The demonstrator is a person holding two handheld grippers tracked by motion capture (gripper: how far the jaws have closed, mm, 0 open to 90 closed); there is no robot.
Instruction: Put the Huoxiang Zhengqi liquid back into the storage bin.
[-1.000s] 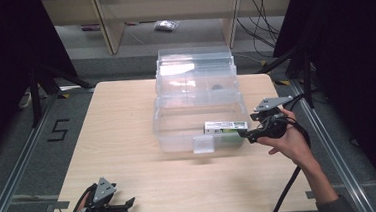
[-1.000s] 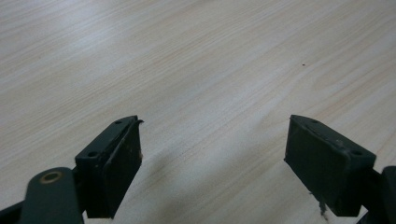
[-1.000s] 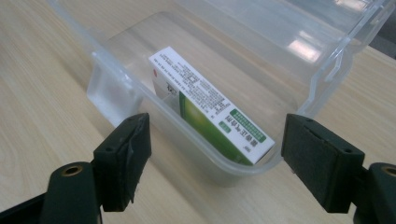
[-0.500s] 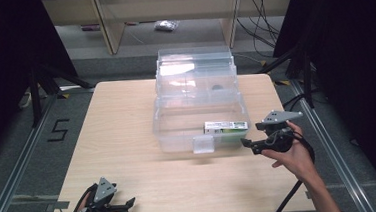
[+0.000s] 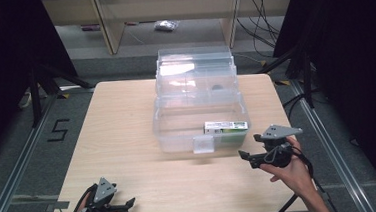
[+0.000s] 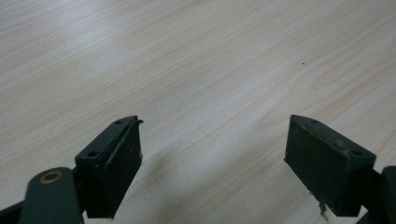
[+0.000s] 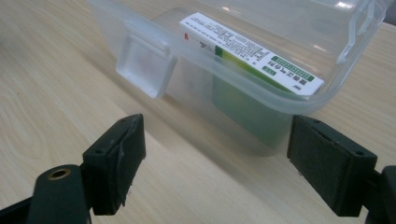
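The right gripper [image 5: 248, 157] is held just off the near right corner of the clear box [image 5: 177, 129], jaws spread wide apart with nothing caught between them. In the right gripper view, the box is seen right ahead of the jaws, close but not touched, with its latch tab [image 7: 145, 69] sticking out toward the left jaw. A green and white carton [image 7: 252, 51] is lying inside the box, tucked against the front wall at the right end. The box lid is flipped up at the back. The left gripper [image 5: 127, 204] is parked way over at the near left edge of the table [image 5: 117, 121], well apart from the box, jaws also wide open over bare wood, nothing gripped.
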